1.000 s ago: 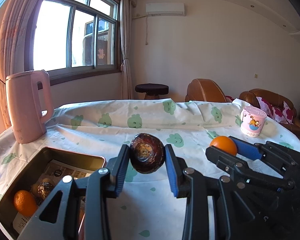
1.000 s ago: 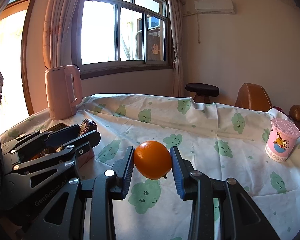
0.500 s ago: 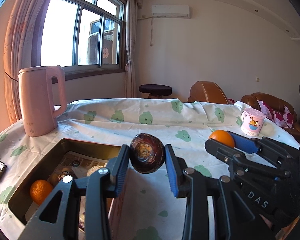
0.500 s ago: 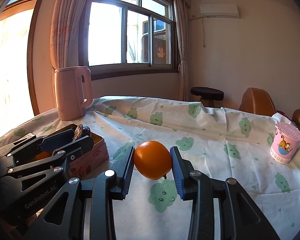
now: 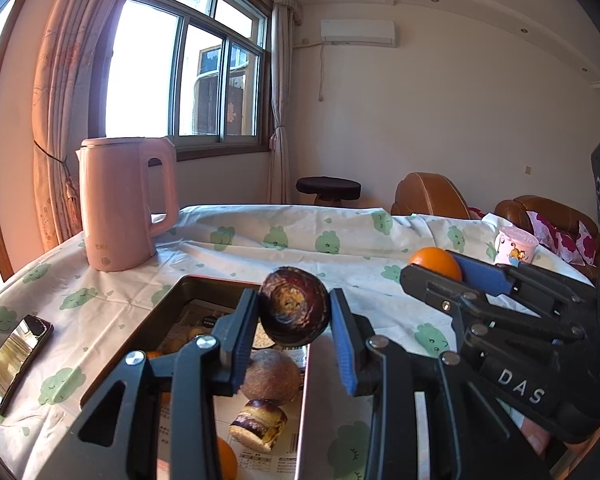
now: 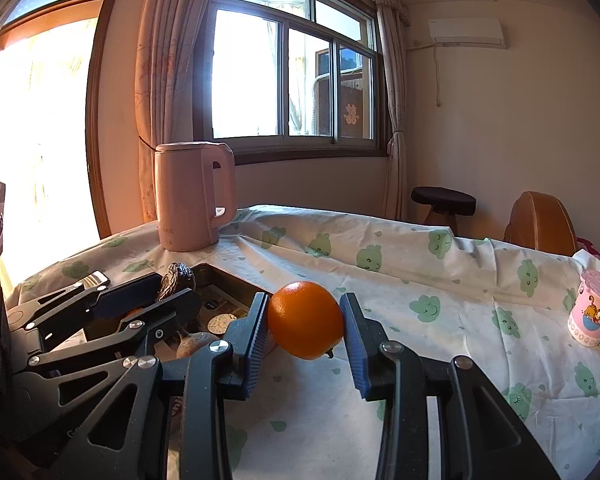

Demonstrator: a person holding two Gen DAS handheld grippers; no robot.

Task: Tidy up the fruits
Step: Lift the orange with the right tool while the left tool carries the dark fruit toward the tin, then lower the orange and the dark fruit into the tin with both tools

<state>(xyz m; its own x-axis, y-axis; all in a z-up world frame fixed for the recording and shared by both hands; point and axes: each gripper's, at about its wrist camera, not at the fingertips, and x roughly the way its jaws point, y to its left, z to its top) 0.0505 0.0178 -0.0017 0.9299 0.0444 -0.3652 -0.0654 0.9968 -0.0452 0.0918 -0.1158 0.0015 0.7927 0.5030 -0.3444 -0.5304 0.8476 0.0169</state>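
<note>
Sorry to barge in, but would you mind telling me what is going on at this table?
A person is sorting fruit with two hand-held grippers. The left gripper has its jaws shut on a dark brown fruit, held above a metal tin that already contains other fruit. The right gripper clamps an orange over the tablecloth beside the tin. A pink kettle, a phone and a pink cup sit nearby.

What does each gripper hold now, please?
Left gripper: shut on the dark fruit, above the tin.
Right gripper: shut on the orange, above the tablecloth.
</note>
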